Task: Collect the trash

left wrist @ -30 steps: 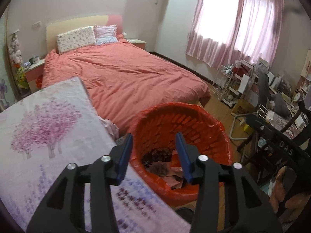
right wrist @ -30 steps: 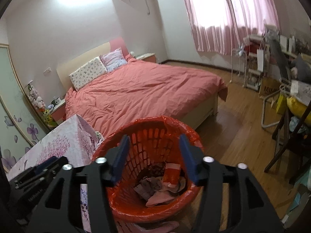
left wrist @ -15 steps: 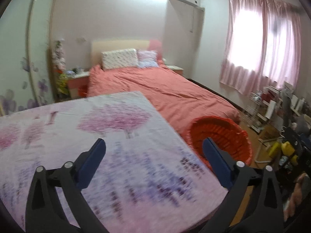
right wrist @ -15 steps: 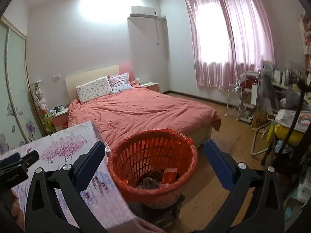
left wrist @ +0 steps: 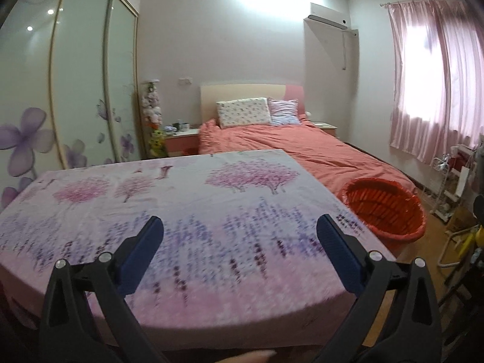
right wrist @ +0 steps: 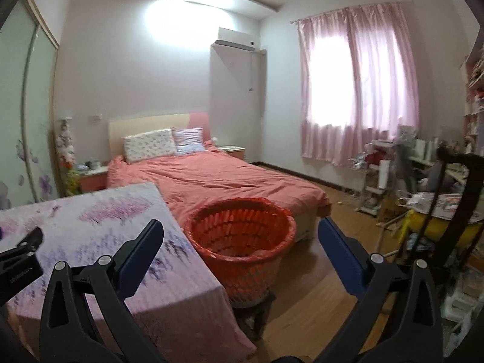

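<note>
The bed [right wrist: 230,181] with its coral cover is filling the far side of the room, and nearer to me a table under a pink cloth printed with purple trees [left wrist: 181,205] is taking up most of the left wrist view. Nothing is lying on that cloth as far as either camera is showing. The orange basket [right wrist: 242,236], lined with a red bag, is sitting on a low dark stand just beside the table's right edge, between table and bed.

The left gripper [left wrist: 240,251] is hanging over the near part of the cloth with its blue pads spread as wide as they go and nothing between them. The right gripper [right wrist: 240,251] is pointing at the basket, equally wide and equally empty.

To my eye this is the gap between drops: both tools are free and looking for the next piece. No loose trash is showing on the table, so the next move is probably calling for a sweep of the room, perhaps toward the cluttered shelves [right wrist: 393,175] on the right.

A second ago both grippers were sitting close over the basket, jaws about half spread, with crumpled scraps visible inside. Now they are pulled back, fully spread, and the left one is swung round toward the table.
</note>
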The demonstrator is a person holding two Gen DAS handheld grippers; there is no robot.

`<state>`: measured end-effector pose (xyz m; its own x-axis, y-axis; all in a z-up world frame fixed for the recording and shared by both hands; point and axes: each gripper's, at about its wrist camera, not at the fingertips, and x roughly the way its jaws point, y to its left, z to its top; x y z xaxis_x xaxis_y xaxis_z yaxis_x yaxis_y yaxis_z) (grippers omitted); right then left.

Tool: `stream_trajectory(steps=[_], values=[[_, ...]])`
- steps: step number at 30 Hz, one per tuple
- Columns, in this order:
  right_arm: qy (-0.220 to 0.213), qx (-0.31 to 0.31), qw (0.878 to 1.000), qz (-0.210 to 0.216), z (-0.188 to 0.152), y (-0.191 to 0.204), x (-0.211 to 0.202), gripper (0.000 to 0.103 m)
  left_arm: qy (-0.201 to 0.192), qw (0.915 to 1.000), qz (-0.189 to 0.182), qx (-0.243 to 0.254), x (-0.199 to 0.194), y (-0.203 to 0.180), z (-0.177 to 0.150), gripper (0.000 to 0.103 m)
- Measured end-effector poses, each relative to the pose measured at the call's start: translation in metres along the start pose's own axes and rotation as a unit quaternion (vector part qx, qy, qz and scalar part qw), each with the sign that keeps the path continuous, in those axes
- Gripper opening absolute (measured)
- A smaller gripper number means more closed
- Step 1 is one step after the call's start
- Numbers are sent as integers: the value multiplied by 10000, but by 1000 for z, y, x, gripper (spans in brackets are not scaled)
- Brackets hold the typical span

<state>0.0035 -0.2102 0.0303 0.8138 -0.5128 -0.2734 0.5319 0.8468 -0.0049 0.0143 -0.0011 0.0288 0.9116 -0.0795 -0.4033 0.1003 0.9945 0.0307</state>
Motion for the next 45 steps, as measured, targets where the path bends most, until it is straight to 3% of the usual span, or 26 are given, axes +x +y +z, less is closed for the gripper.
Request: stream_trajectory(steps=[3, 11, 18, 29, 45], values=[[74, 1, 10000, -58, -2, 3, 0, 101, 62, 9998, 145, -77, -10, 3, -9, 99], [409, -94, 9990, -139, -13, 9, -8, 101, 359, 9988, 34, -318, -19, 9, -26, 99], [999, 74, 9949, -68, -19, 8, -4, 101, 624, 9975, -11, -332, -15, 7, -31, 99], [1126, 50, 9936, -108, -23, 10, -9, 101, 727, 9966, -115, -368, -16, 3, -31, 99], [1099, 143, 9938, -76, -20, 6, -10, 101, 476, 9985, -84, -253, -28, -4, -22, 99]])
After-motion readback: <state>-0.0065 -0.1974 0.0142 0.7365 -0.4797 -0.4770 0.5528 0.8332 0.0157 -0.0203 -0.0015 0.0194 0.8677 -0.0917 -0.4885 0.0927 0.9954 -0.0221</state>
